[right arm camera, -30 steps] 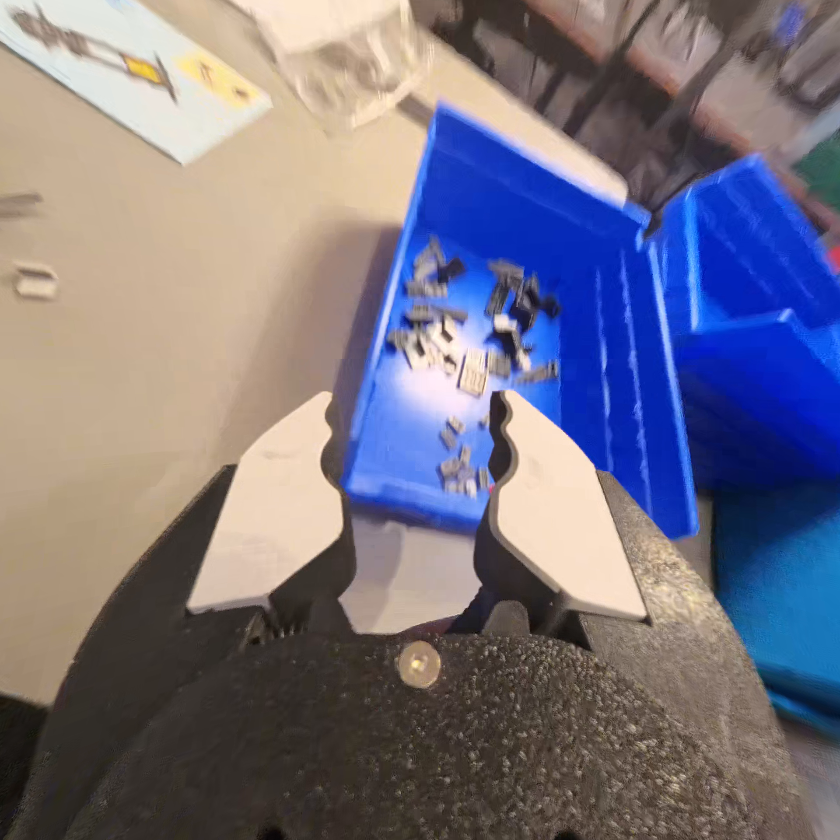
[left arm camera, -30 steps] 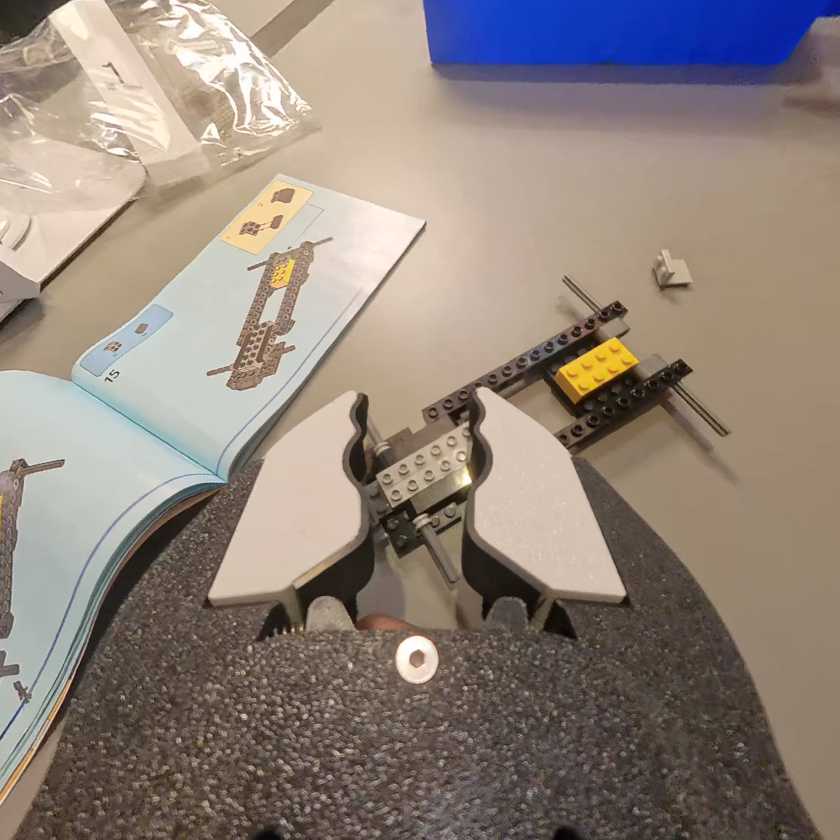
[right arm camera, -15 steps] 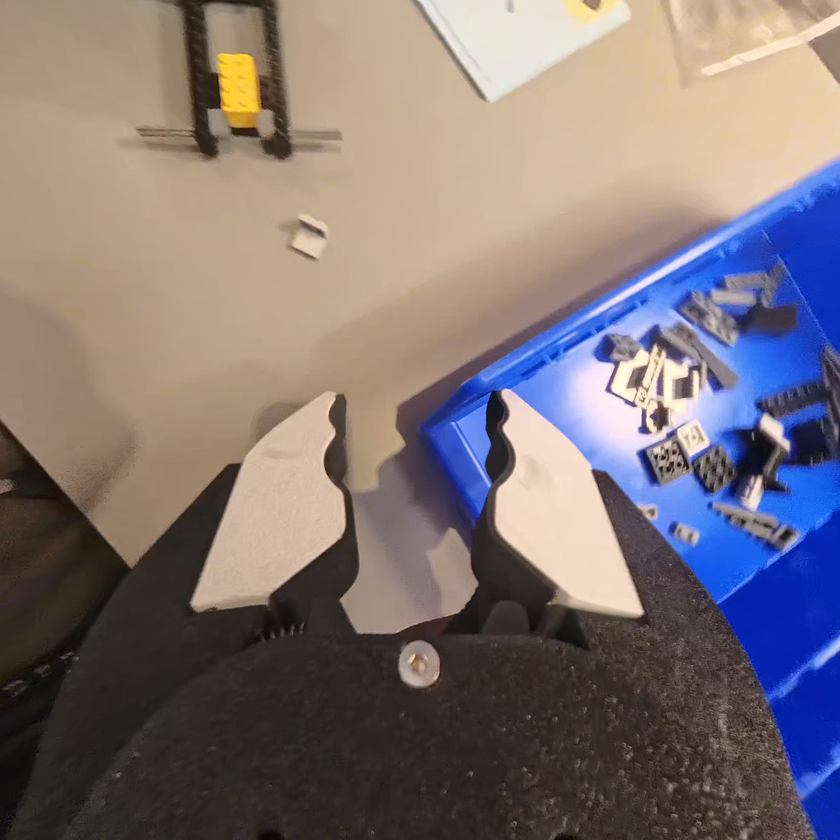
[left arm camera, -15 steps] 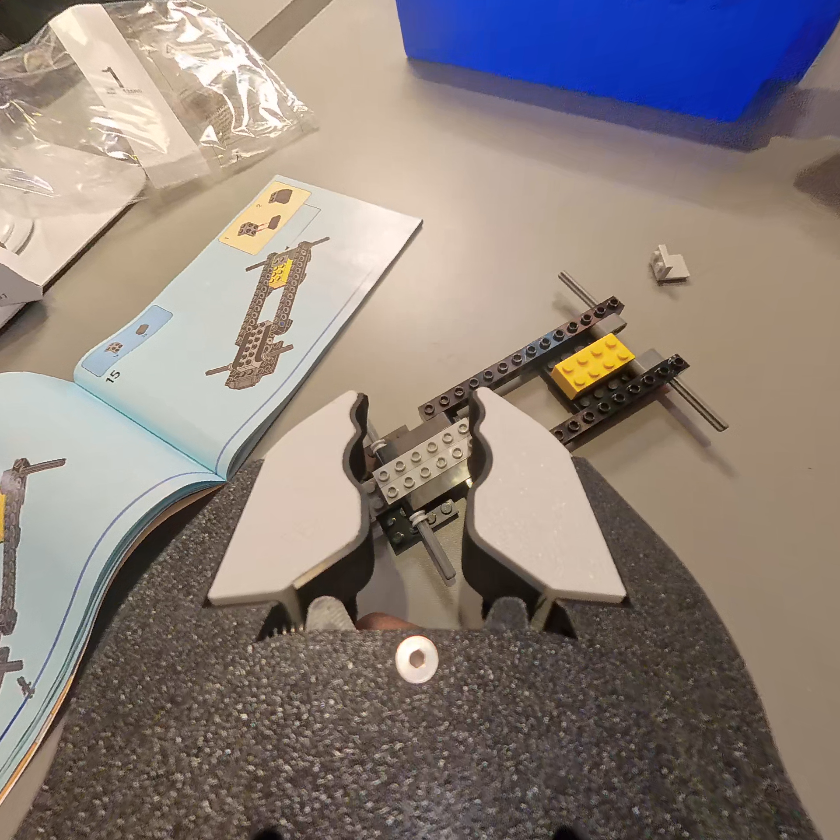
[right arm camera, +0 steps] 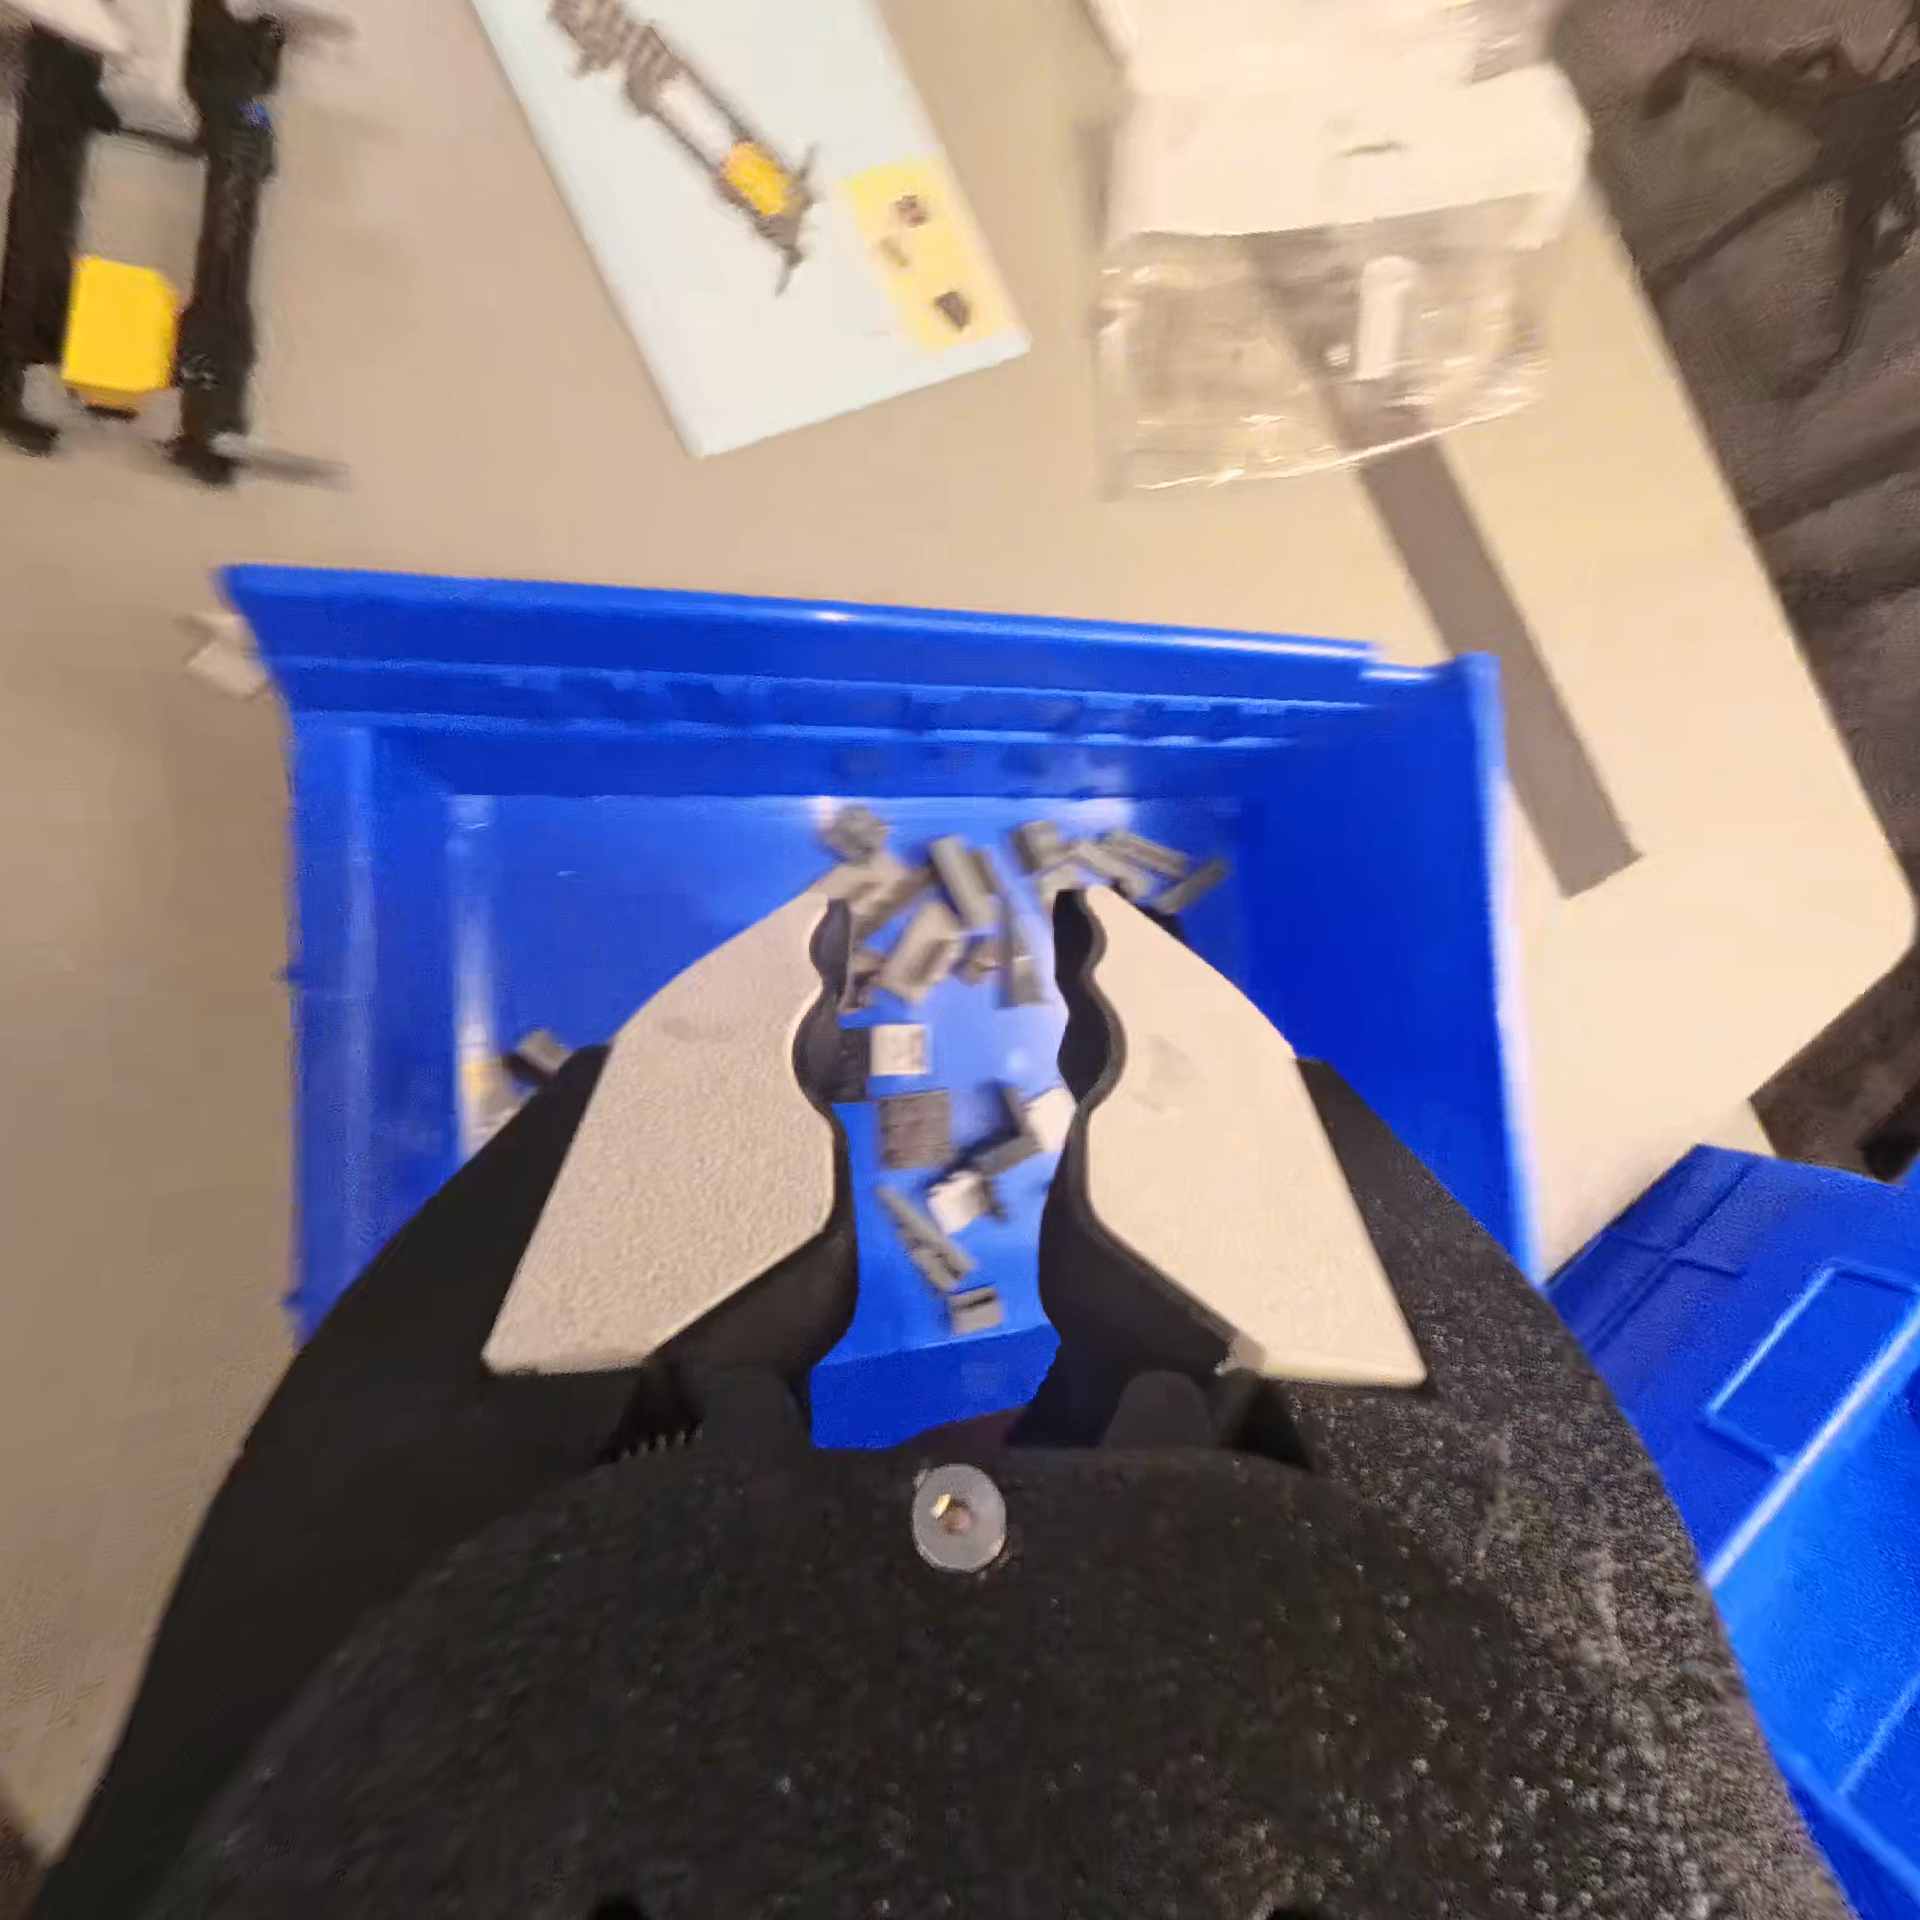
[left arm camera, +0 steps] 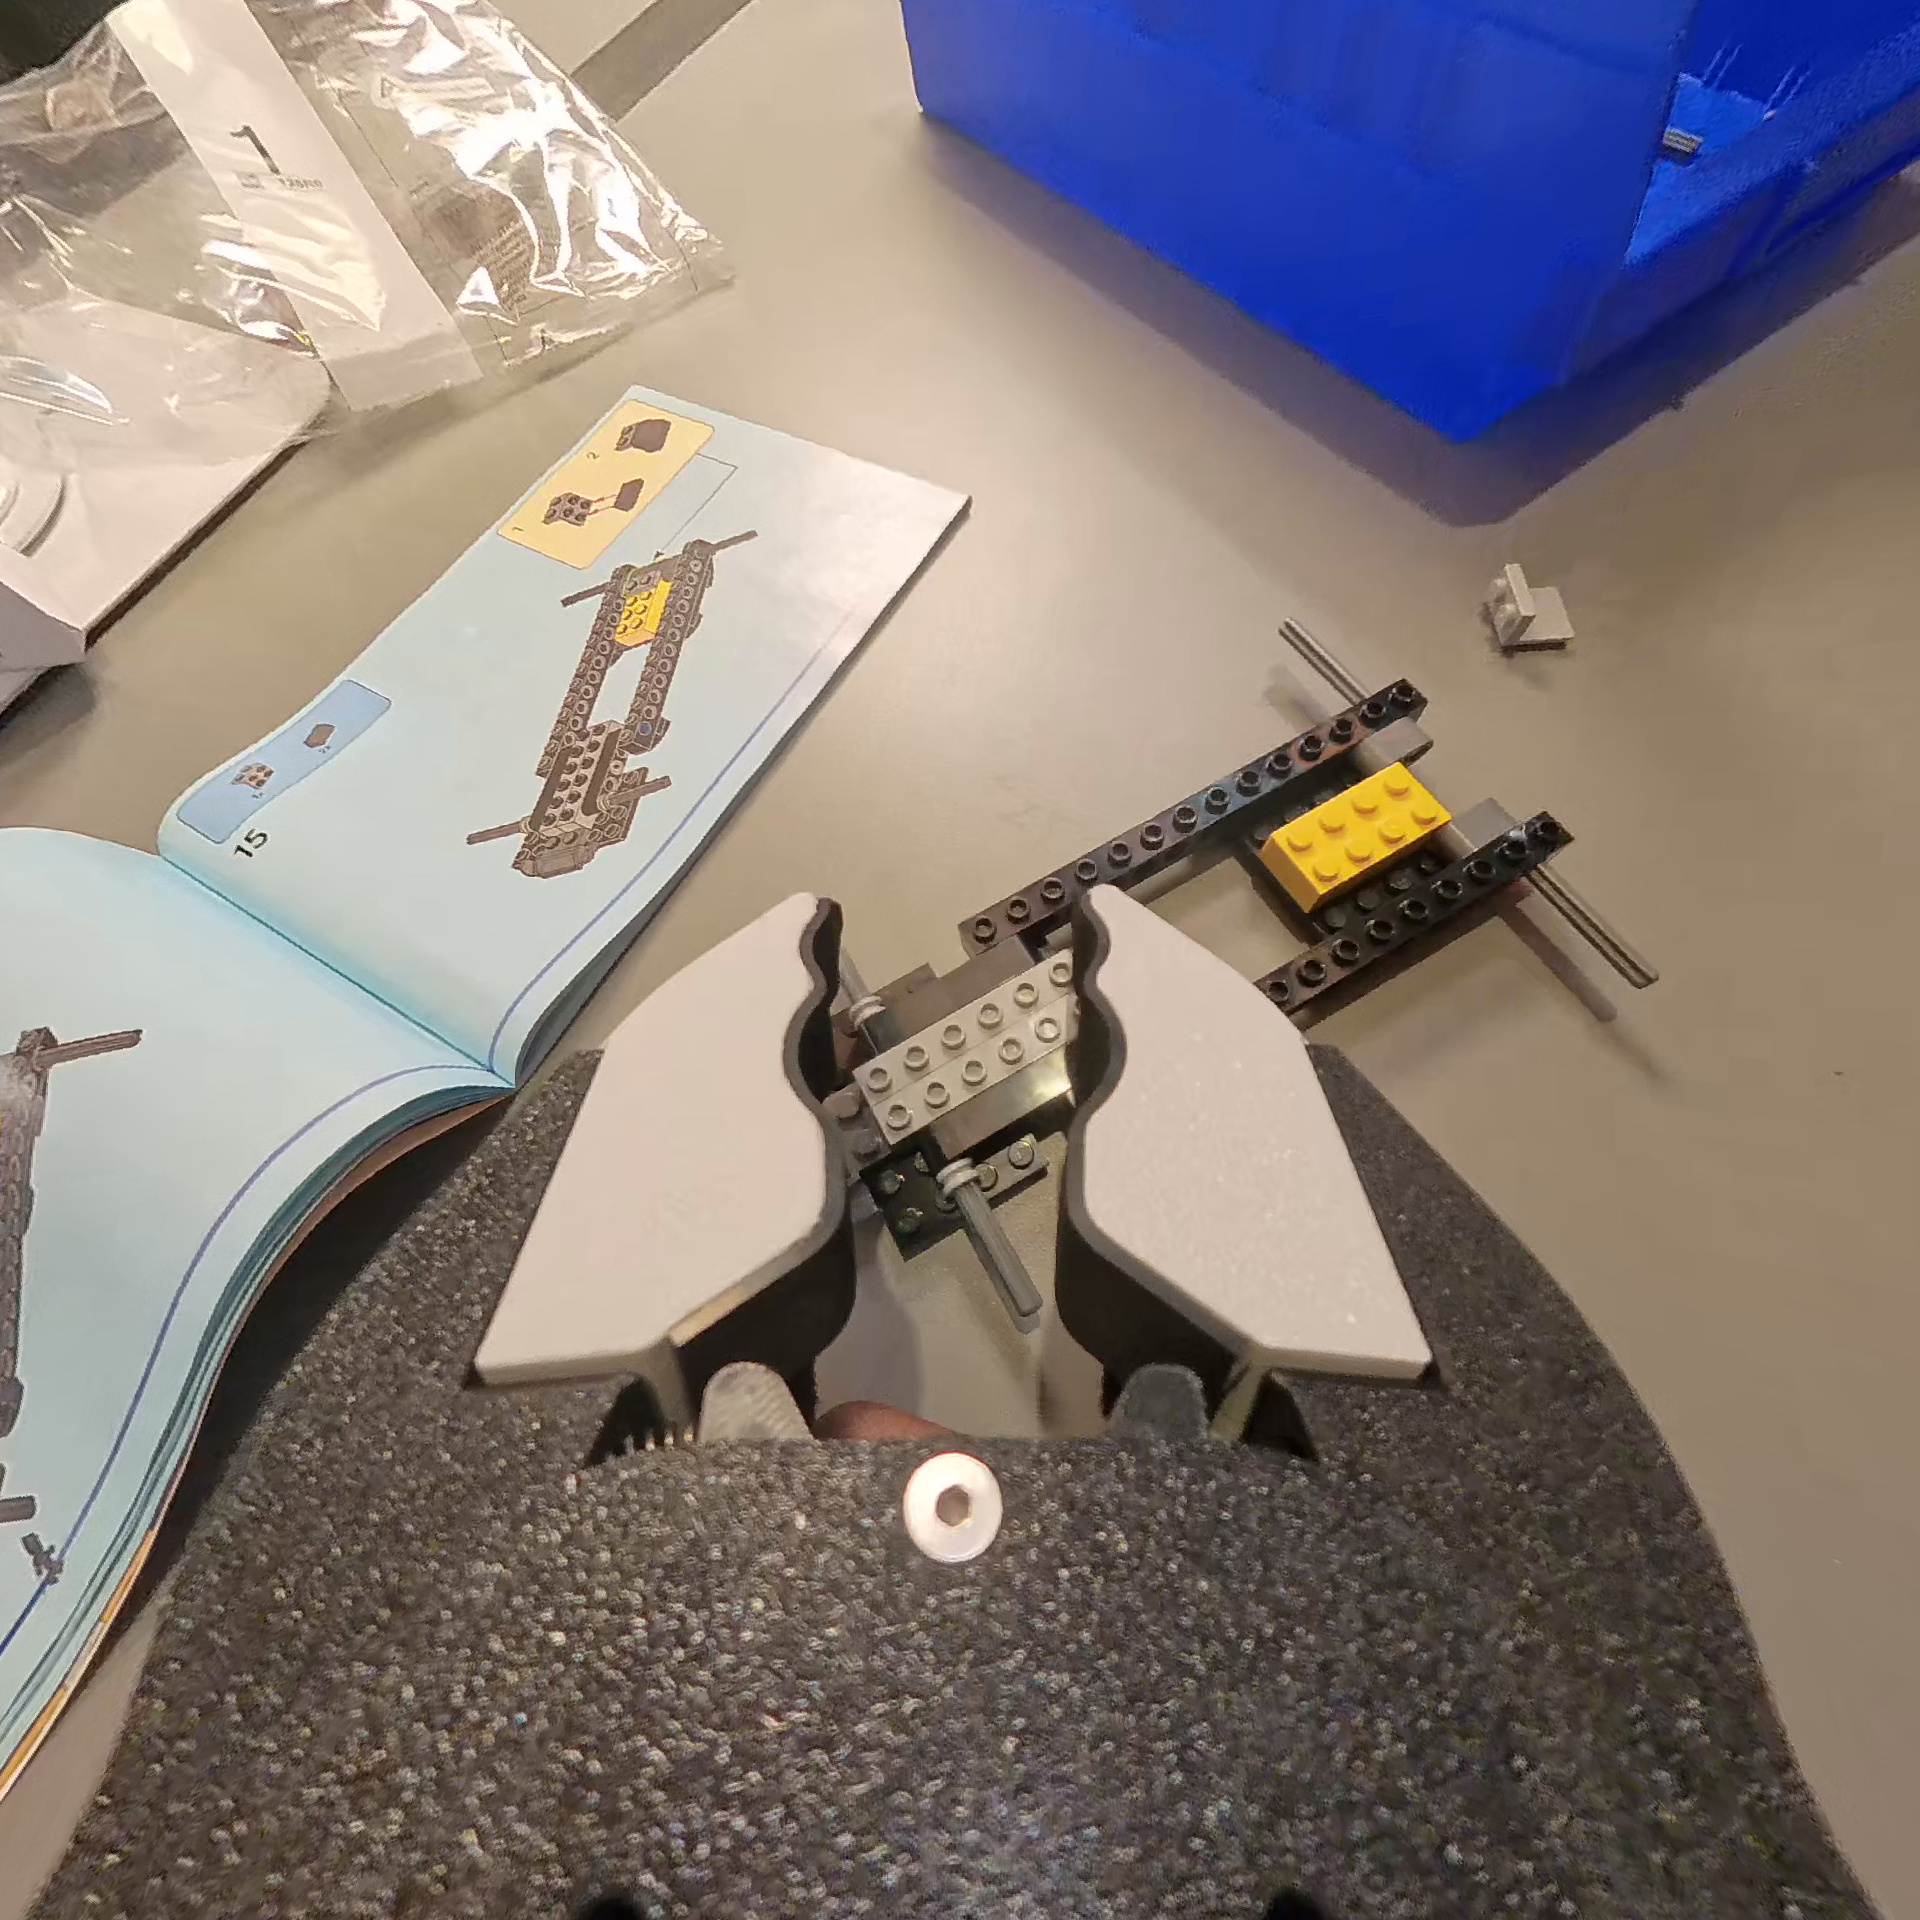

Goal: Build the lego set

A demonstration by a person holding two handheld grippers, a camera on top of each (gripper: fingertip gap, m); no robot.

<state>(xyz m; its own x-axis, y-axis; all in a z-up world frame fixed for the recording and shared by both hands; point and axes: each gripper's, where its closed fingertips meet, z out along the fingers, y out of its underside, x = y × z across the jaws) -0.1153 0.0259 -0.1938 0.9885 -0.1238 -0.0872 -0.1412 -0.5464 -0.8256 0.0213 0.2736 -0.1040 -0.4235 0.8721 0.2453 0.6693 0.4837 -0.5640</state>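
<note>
Brick frame: the long black brick frame [left arm camera: 1226, 831] lies flat on the grey table [left arm camera: 1143, 436], with a yellow brick [left arm camera: 1351, 831] on its far end and thin grey rods sticking out sideways.
Left gripper: the left gripper [left arm camera: 951, 997] has its two fingers closed part way on the near end, by the grey studded plate [left arm camera: 966, 1049], so the frame probably cannot slide.
Right gripper: the right gripper [right arm camera: 940, 997] hangs over the blue bin [right arm camera: 1403, 935], fingers part open, holding nothing.
Small pieces: loose grey pieces [right arm camera: 935, 1122] lie in the bin.
Nearby: an open picture booklet [left arm camera: 416, 831] and clear bags [left arm camera: 364, 208] sit close, easy to see. One grey bit [left arm camera: 1527, 618] lies alone.
</note>
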